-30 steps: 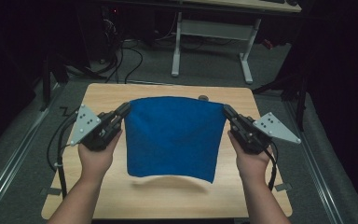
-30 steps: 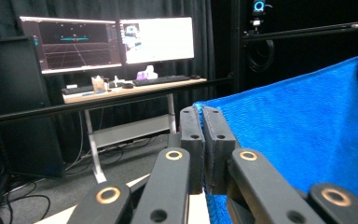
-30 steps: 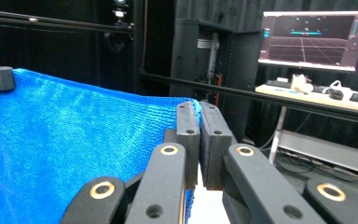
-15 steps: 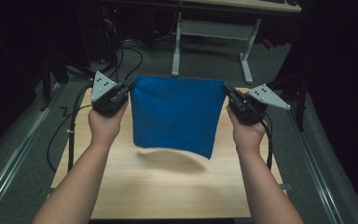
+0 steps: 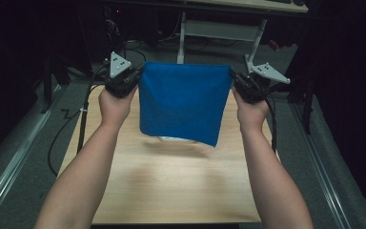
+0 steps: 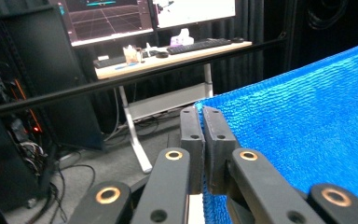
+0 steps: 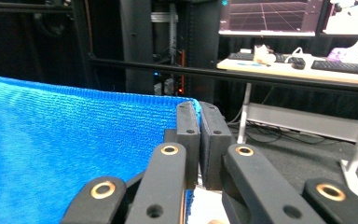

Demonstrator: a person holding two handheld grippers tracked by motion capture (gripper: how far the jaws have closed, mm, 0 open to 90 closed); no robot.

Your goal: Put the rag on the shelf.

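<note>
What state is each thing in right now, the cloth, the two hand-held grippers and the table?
Cloth: lifted off the table, hanging spread from its two top corners.
Left hand-held gripper: shut on the cloth's corner.
Right hand-held gripper: shut on the cloth's other corner.
Table: bare wood beneath the cloth.

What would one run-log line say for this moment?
left gripper: jaws shut on blue cloth corner | right gripper: jaws shut on other corner | cloth: hanging above wooden table

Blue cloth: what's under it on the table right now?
Under the hanging blue cloth, the wooden table shows a shadow and a sliver of something pale below its lower edge; the cloth covers the rest.
</note>
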